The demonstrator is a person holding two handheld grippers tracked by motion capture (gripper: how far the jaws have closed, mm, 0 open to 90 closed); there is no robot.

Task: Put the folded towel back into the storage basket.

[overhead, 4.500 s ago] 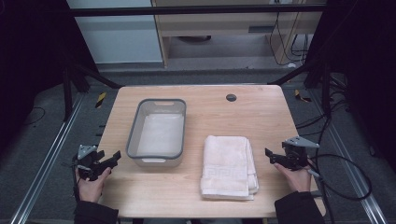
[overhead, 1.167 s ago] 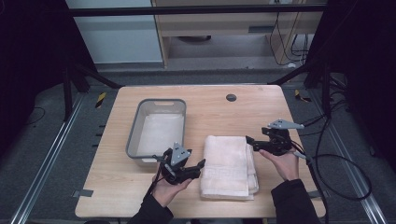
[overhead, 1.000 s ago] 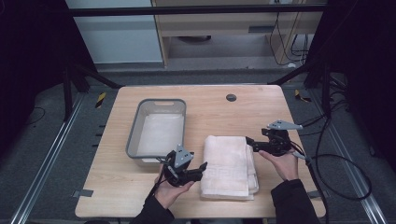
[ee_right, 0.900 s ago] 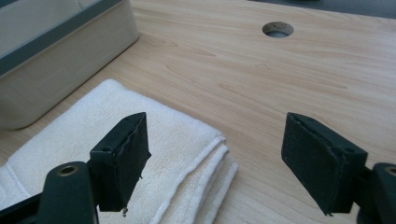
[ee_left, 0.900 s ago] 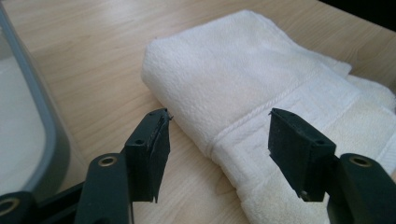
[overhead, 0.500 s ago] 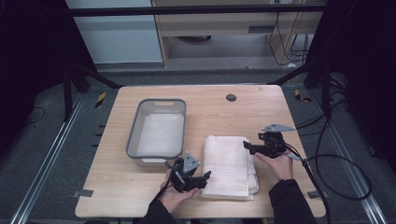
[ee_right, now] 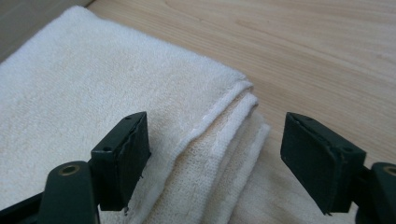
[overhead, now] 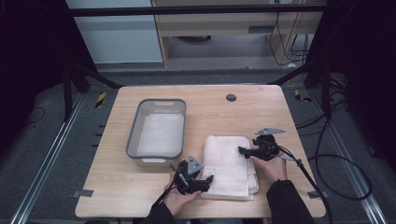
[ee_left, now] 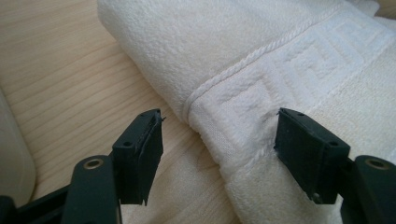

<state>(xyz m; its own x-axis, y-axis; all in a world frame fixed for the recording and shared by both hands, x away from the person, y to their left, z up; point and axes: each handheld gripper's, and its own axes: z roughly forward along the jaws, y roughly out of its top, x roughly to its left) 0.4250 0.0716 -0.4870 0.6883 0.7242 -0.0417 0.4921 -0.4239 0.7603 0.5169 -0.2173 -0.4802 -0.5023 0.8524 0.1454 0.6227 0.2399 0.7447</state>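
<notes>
My left gripper (overhead: 208, 179) sits at the near left corner of the folded white towel (overhead: 231, 163), its jaws apart and just widened further. In the left gripper view (ee_left: 217, 142) the towel's folded edge, with its raised key-pattern border, runs up between the two black jaws; neither pad presses on the cloth, though the right-hand one sits very close to the border. My left hand (overhead: 180, 198) comes in from the near edge of the table (overhead: 116, 196).

My right gripper (overhead: 242, 150) is at the towel's right side, toward its far end, pointing left across the cloth, with my right hand (overhead: 271, 165) behind it. Its jaws stand wide apart too. In the right gripper view (ee_right: 212, 144) the stacked layers of the towel's corner lie between the jaws, with bare wood beyond; I see no pad gripping the fabric.

The towel itself lies flat on the table, right of centre and toward the near edge, folded into a long rectangle running near to far.

Just left of the towel stands a grey plastic bin (overhead: 135, 140), its near end close to my left gripper. Farther off, near the far edge of the table, I see a small dark round spot (overhead: 231, 97).
</notes>
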